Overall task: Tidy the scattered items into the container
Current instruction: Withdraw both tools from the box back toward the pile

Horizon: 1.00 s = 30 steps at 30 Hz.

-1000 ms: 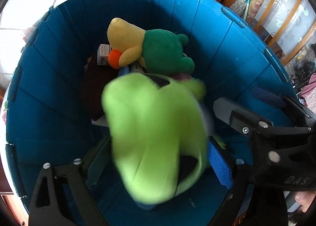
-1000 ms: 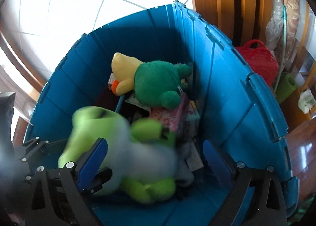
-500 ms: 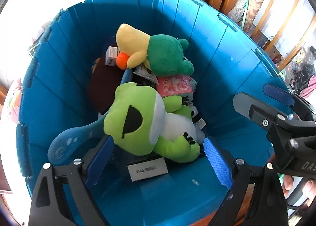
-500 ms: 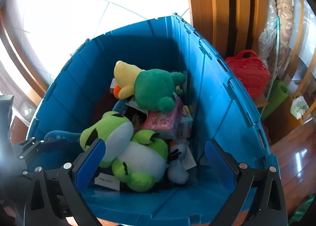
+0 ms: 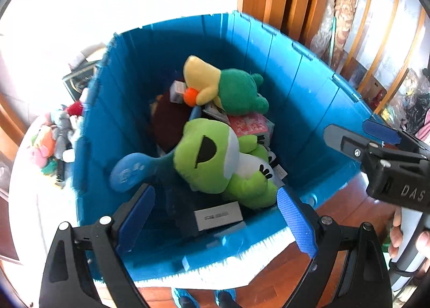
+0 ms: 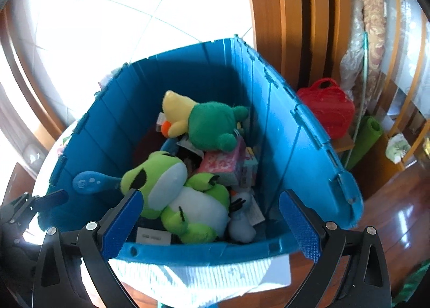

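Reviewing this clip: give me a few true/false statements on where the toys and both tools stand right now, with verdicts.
1. The light green frog plush lies inside the blue bin. True.
2. The left tool grips the frog. False: it is open and holds nothing.
3. The right tool is open. True.
4. The dark green plush lies on the floor. False: it is in the bin.
5. A red bag sits outside the bin. True.

Black frames with silver screws and blue ribbed pads are seen on the left gripper (image 5: 215, 216) and right gripper (image 6: 212, 223); "DAS" is printed in white on the right one.
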Motion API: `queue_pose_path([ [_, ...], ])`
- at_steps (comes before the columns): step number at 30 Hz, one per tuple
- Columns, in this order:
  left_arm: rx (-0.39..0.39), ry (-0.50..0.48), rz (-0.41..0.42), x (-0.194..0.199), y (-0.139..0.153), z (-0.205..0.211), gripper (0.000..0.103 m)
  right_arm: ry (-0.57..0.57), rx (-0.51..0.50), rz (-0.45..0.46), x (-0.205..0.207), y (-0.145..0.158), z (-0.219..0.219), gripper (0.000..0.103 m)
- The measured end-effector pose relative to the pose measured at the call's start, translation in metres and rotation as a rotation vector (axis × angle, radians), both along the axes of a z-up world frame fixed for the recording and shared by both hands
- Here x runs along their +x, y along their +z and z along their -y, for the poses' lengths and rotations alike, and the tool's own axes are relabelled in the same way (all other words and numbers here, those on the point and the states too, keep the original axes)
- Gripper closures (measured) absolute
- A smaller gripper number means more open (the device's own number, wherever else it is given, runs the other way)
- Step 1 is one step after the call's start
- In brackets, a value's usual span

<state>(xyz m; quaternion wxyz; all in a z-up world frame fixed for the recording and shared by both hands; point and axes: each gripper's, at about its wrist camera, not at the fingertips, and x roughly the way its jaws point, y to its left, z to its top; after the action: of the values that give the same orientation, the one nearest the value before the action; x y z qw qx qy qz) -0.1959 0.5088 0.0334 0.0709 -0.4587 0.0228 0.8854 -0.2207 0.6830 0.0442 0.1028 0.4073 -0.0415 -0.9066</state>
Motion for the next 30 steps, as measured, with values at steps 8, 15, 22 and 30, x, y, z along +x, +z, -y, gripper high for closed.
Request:
queue_pose_path([
  [8,0.009,0.046,-0.126,0.056,0.022,0.035,0.008,0.014,-0.020,-0.073,0.051,0.011,0.032,0.001],
  [15,0.034,0.073,-0.216,0.098,0.028,0.084,0.006,-0.013,-0.038,-0.127,0.099,0.015,0.077,0.000],
  [22,0.033,0.093,-0.256,0.138,0.019,0.151,0.006,-0.022,-0.056,-0.160,0.144,0.013,0.147,0.000],
  [30,0.003,0.140,-0.330,0.179,-0.008,0.238,0.006,-0.055,-0.104,-0.232,0.181,-0.009,0.235,0.000],
])
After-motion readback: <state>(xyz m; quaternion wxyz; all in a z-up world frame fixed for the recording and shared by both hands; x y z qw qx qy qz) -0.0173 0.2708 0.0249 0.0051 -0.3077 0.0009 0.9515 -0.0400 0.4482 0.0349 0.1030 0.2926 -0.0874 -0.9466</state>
